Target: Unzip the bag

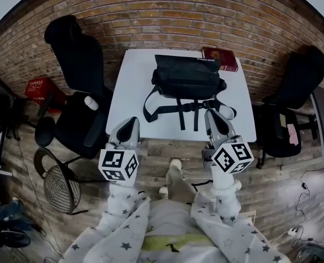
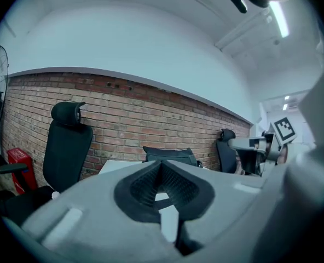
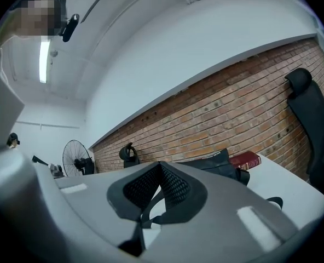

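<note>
A black bag [image 1: 186, 76] lies on the far half of the white table [image 1: 130, 86], its straps [image 1: 187, 109] trailing toward the near edge. My left gripper [image 1: 130, 126] hovers at the table's near left edge, shut and holding nothing. Shut and holding nothing too, my right gripper [image 1: 215, 118] sits at the near right, just over the strap ends. The bag [image 2: 170, 154] shows beyond the closed jaws in the left gripper view, and the bag [image 3: 217, 163] appears again past the shut jaws in the right gripper view.
A dark red book [image 1: 220, 58] lies at the table's far right corner beside the bag. Black office chairs stand left [image 1: 77, 86] and right [image 1: 296, 103] of the table. A red crate [image 1: 41, 89] sits by the brick wall; a fan [image 1: 61, 186] lies on the floor at left.
</note>
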